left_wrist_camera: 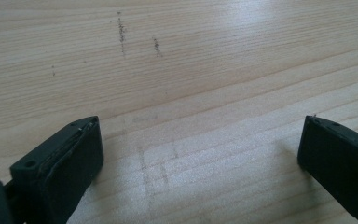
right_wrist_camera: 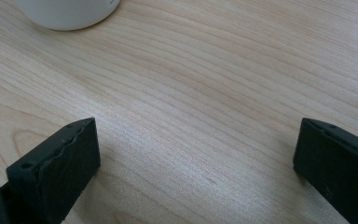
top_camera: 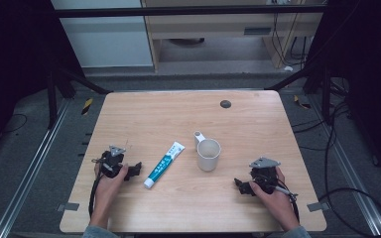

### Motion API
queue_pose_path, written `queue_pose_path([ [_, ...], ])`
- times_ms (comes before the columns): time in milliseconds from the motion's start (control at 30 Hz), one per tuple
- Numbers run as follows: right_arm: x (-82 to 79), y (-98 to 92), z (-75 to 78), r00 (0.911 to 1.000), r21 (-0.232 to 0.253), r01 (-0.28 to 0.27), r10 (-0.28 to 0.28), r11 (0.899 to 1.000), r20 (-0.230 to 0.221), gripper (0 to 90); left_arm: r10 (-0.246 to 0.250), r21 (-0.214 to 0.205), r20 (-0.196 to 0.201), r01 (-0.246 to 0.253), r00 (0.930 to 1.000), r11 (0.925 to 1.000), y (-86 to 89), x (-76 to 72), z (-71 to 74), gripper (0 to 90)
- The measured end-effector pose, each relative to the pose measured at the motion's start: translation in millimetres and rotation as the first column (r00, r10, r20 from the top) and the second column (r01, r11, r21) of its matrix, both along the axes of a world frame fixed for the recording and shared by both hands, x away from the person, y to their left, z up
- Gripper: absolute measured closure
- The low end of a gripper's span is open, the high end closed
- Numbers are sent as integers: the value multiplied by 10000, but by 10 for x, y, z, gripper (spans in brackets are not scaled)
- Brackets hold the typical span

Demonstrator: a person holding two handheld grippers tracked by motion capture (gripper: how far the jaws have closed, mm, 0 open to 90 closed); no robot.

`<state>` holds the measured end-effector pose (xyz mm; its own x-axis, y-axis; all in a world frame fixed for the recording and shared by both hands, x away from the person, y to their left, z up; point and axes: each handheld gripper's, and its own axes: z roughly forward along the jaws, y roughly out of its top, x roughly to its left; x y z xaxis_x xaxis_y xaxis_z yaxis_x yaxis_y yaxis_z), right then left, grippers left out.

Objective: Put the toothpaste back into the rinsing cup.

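A white and teal toothpaste tube (top_camera: 164, 164) lies on the wooden table (top_camera: 188, 114), cap toward the front. To its right stands a white mug (top_camera: 208, 154), upright, with its handle at the back left. My left gripper (top_camera: 135, 171) rests on the table left of the tube, held by a hand; its jaws stand wide apart over bare wood (left_wrist_camera: 200, 140). My right gripper (top_camera: 241, 187) rests at the front right, below and right of the mug, jaws wide apart with nothing between them (right_wrist_camera: 196, 140). The mug's base (right_wrist_camera: 67, 11) shows at the top left of the right gripper view.
A small dark round cap (top_camera: 225, 103) sits in the table's far right part. Black cables trail over the floor to the right. Metal frame rails run along both sides of the table. Faint dark scuffs (left_wrist_camera: 121, 30) mark the wood ahead of the left gripper.
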<state>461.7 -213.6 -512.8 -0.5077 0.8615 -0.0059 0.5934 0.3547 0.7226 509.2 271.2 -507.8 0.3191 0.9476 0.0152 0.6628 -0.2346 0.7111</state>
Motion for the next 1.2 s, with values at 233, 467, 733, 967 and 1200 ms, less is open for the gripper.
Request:
queue_pose_path([
  [233,2,-2,0,10000,-7,-33,33,10000,3,6,95,-569,313,-77,9995,9983,43,-85,145,48],
  [467,3,-3,0,10000,-15,-44,44,10000,4,6,-477,-225,197,481,9987,9986,-120,-190,410,46],
  [733,3,-3,1,10000,-15,-46,46,10000,-5,6,-1353,269,-397,1364,9900,9903,-386,-198,599,46],
  [967,3,-4,1,10000,-17,-48,48,10000,-5,6,-2176,850,-929,2255,9716,9705,-783,-93,772,70],
  [1200,3,-4,1,10000,-19,-50,50,10000,-3,6,-2619,1279,-1238,2772,9571,9523,-1045,-2,774,81],
])
